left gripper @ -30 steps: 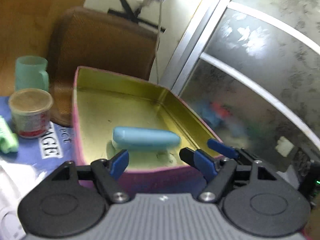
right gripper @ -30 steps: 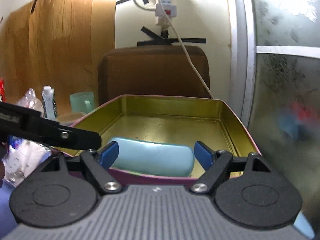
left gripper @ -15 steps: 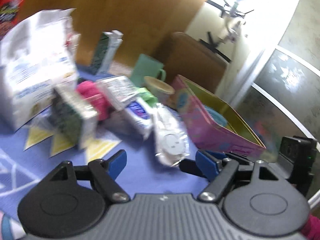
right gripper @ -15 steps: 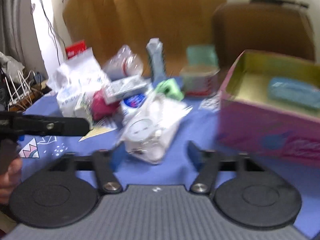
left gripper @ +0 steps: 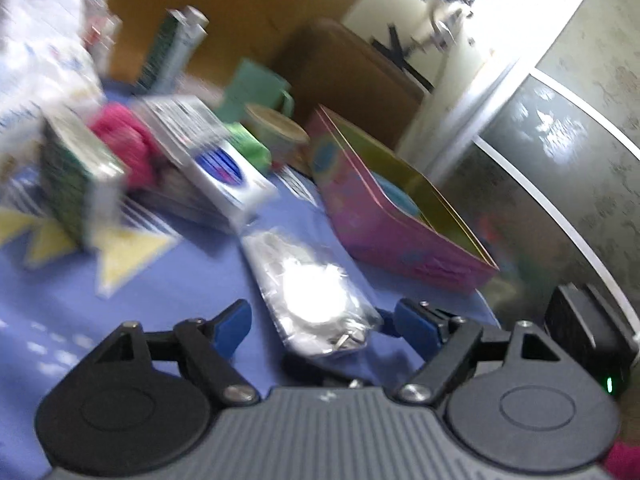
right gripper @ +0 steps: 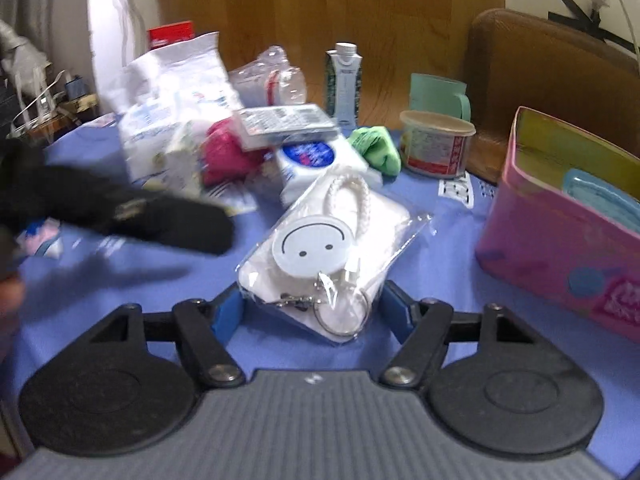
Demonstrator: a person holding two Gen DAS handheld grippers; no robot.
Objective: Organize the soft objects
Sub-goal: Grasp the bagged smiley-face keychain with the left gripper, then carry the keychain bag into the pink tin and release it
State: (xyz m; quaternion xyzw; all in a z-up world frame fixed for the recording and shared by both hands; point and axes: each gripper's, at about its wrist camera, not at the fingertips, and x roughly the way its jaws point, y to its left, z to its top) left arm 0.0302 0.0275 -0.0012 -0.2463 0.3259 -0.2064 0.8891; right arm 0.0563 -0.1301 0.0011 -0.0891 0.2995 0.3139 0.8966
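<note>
Both grippers have swung away from the pink tin box with the yellow-gold inside (right gripper: pixel 560 248), which filled both views 1 second ago, and now face the clutter on the blue-cloth counter (right gripper: pixel 100 280). The light-blue soft pouch (right gripper: pixel 600 200) lies inside the tin, so that piece looks done and the next pick seems under way.

The right gripper (right gripper: pixel 310 312) has its fingers apart on either side of the near end of a clear plastic packet holding a white smiley-face pouch with a cord and key ring (right gripper: pixel 320 240); whether the pads touch it I cannot tell. The left gripper (left gripper: pixel 320 320) also has its fingers spread, with the same packet (left gripper: pixel 308 284) lying between them, glared white and blurred.

Only the right view shows the smiley face, the pink soft bundle (right gripper: pixel 224 152) and the green cloth (right gripper: pixel 376 148) sharply. The left view alone shows the right gripper's body (left gripper: pixel 588 344) at its edge.
</note>
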